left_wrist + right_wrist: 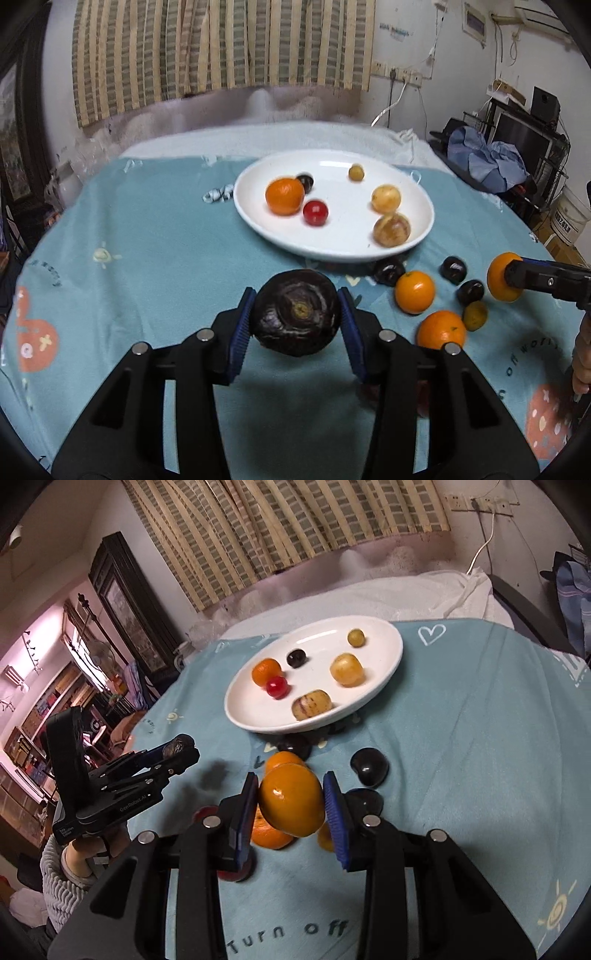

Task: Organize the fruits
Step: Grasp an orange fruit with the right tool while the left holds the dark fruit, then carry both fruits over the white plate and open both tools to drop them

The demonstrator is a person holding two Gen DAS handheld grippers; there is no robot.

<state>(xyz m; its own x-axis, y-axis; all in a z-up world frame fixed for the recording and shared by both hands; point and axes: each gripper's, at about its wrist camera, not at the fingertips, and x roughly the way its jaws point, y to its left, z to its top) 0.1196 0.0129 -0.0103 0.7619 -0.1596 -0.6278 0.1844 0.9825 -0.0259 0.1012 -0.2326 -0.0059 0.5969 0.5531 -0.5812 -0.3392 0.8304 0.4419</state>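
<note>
Left wrist: our left gripper [297, 321] clamps a dark fruit [296, 312] above the cloth [147, 240], short of the plate [332, 243], likely its destination. Right wrist: our right gripper [291, 805] pinches an orange [291, 799] above loose fruit, facing that plate [258, 720].

The plate [325, 251] stands on the cloth [147, 240], far from the camera. Six fruits lie in it. More fruits [414, 291] lie on the cloth before the plate, to the right side.
</note>
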